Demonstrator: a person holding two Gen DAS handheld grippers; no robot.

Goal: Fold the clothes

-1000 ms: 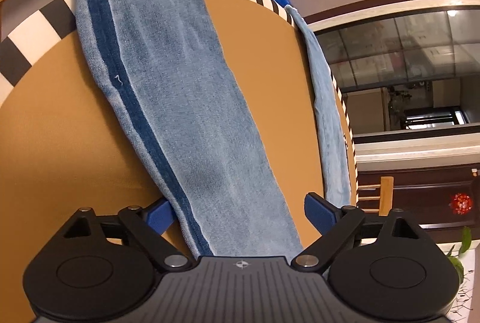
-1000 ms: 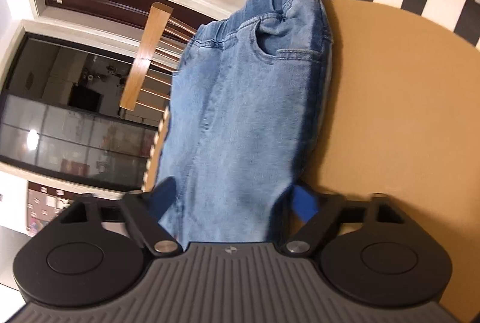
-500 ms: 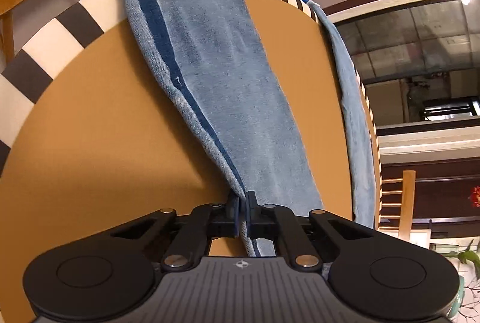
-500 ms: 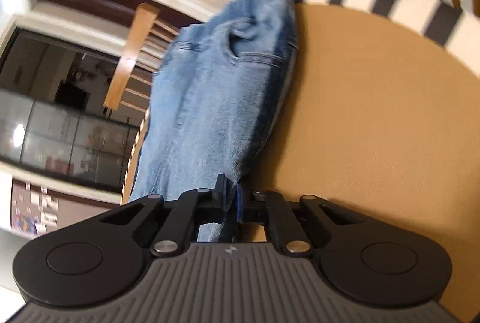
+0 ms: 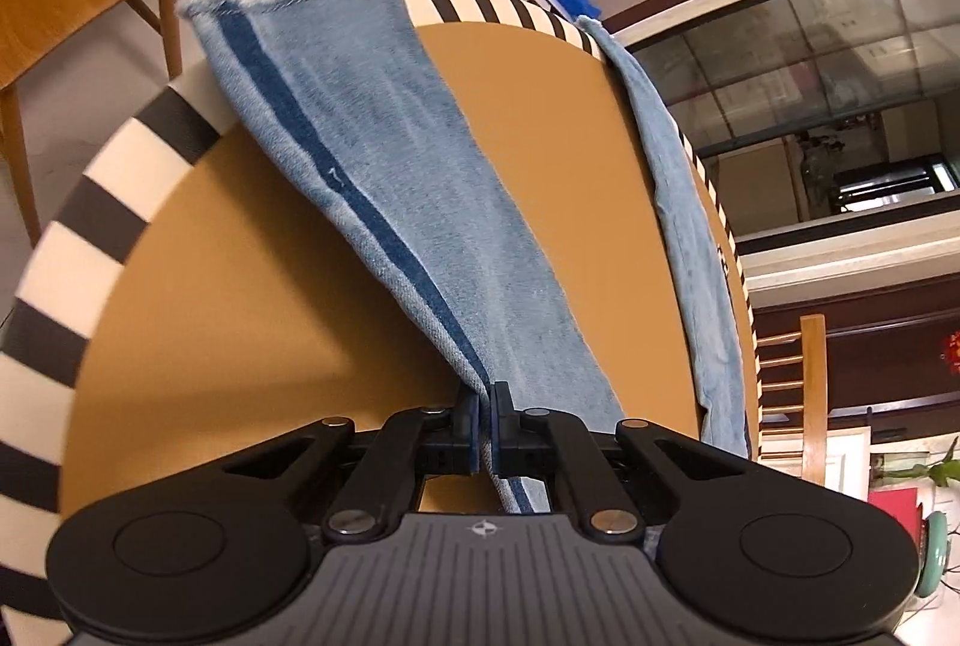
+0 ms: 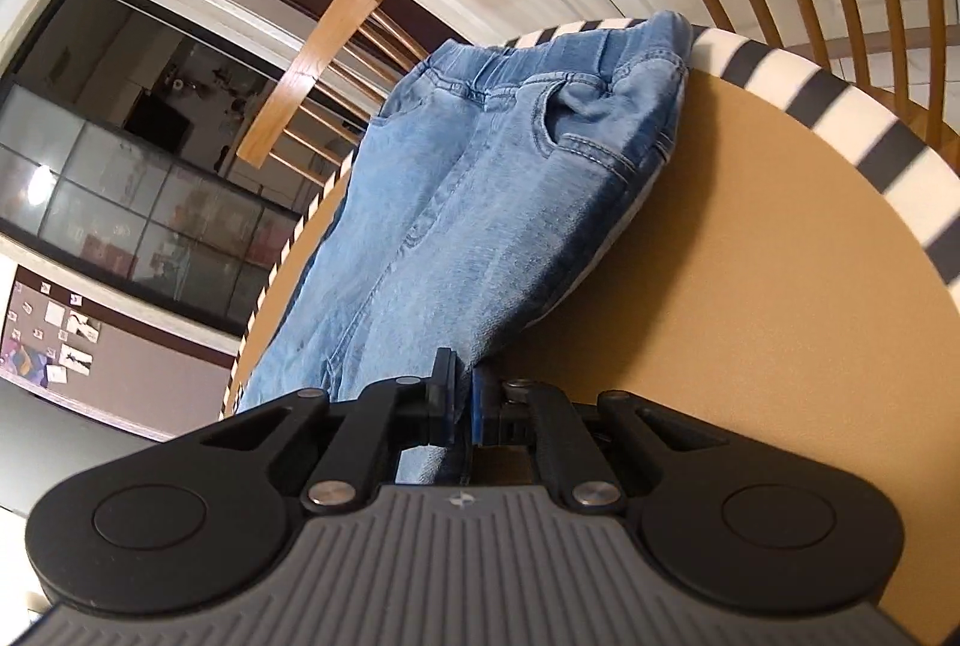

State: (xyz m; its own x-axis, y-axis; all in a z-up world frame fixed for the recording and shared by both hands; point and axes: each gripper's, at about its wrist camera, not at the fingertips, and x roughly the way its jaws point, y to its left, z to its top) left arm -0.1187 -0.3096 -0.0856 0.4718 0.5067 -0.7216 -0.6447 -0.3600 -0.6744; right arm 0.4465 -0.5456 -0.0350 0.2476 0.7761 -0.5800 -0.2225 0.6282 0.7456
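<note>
A round tan table [image 5: 252,286] with a black-and-white striped rim is draped with light-blue jeans [image 5: 384,153], frayed hem and dark side stripe at the far edge. An elastic waistband [image 6: 600,51] is seen at the opposite edge. Denim is pinched by the closed left gripper [image 5: 485,415] and right gripper [image 6: 461,406]. No legible writing is seen.

Round tan table [image 5: 252,250] with striped rim carries blue jeans [image 6: 480,202].

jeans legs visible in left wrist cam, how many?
2. One leg runs across the table from the frayed hem at the far rim to the left gripper, whose jaws pinch it. The second leg drapes along the table's right edge.
</note>
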